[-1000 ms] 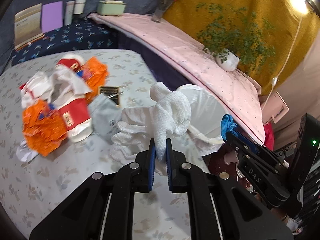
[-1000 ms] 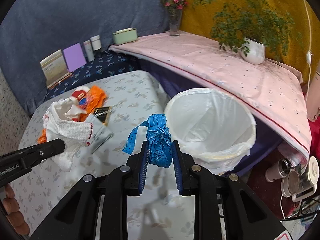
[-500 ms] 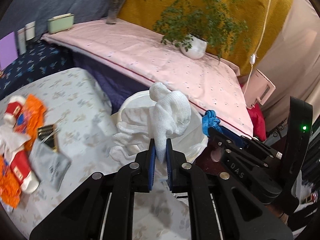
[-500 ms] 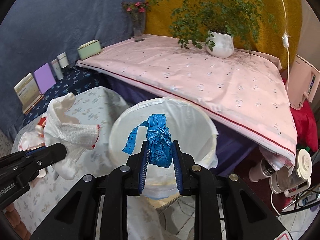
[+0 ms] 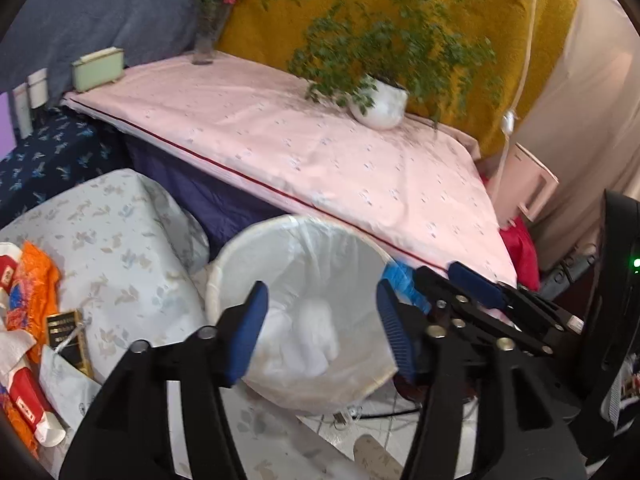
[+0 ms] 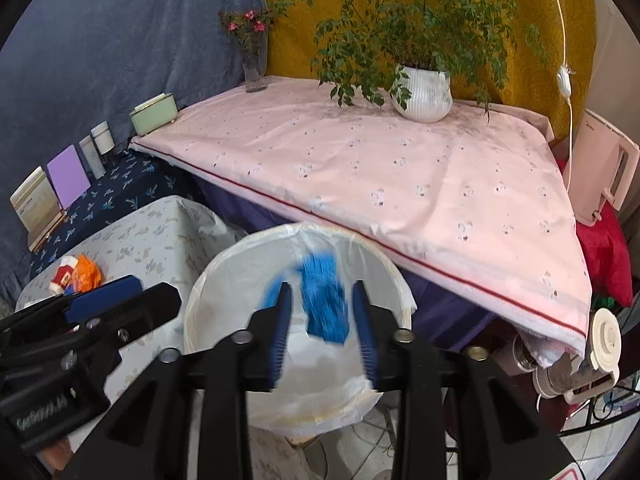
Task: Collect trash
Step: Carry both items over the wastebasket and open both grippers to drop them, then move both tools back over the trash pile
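The white-lined trash bin (image 5: 256, 236) stands on the floor below both grippers. My left gripper (image 5: 320, 304) hangs over it with its jaws opening and nothing between them. A white cloth bundle (image 5: 316, 332) lies inside the bin. My right gripper (image 6: 322, 292) is also above the bin (image 6: 236, 256), its jaws opening. The blue tape measure bundle (image 6: 324, 300) is blurred between the fingers, with gaps on both sides. In the left wrist view the right gripper (image 5: 436, 276) sits at the bin's right rim. The left gripper (image 6: 136, 292) shows at the left of the right wrist view.
Orange wrappers (image 5: 32, 288), a red and white packet (image 5: 28, 396) and a dark card (image 5: 68, 336) lie on the grey floral table (image 5: 120, 240) left of the bin. Behind the bin a pink-covered table (image 6: 380, 168) carries a potted plant (image 6: 424, 92) and a vase (image 6: 254, 68).
Both grippers swung from over the floral table to above the bin. The left jaws parted and the white cloth dropped in. The right jaws widened off the blue tape.
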Available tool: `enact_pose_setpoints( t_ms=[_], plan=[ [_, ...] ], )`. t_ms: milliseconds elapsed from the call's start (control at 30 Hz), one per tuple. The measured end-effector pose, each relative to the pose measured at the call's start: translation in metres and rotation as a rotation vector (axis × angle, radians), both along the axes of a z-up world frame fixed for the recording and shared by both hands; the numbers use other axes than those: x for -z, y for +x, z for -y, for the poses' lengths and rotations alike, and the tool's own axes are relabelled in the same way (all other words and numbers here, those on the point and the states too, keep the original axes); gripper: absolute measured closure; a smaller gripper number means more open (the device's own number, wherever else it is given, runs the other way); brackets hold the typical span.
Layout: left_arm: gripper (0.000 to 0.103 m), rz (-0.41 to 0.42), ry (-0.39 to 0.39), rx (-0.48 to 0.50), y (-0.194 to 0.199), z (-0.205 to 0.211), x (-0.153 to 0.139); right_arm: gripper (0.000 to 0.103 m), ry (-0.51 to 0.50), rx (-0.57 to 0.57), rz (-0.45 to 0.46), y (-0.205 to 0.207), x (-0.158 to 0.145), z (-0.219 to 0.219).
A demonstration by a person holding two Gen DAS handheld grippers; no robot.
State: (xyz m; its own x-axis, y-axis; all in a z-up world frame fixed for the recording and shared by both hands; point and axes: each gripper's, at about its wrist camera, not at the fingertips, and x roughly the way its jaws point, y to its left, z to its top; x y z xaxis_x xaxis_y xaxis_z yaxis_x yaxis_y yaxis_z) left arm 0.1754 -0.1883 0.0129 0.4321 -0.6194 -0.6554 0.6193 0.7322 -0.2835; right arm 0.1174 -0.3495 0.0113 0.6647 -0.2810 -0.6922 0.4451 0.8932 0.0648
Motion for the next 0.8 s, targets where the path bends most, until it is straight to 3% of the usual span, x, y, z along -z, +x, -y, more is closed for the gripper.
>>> enact_pose_setpoints(
  t_ms=[67,100,600,800],
  plan=[
    [0.03,0.001,-0.01,-0.029,0.006,-0.006,-0.004,0.055,0.008,0.004,0.019,0.001,-0.006,0.001],
    [0.029,-0.001,-0.019,-0.048,0.008,-0.011,-0.006,0.053,0.006,0.006,0.029,0.0,-0.01,0.0],
    [0.024,0.061,0.014,-0.219,0.006,-0.084,-0.023,0.04,-0.075,-0.088,0.108,-0.015,-0.057,-0.061],
    [0.013,0.124,0.088,-0.301,-0.009,-0.123,-0.026,0.035,-0.081,-0.137,0.127,-0.02,-0.067,-0.095]
  ],
)
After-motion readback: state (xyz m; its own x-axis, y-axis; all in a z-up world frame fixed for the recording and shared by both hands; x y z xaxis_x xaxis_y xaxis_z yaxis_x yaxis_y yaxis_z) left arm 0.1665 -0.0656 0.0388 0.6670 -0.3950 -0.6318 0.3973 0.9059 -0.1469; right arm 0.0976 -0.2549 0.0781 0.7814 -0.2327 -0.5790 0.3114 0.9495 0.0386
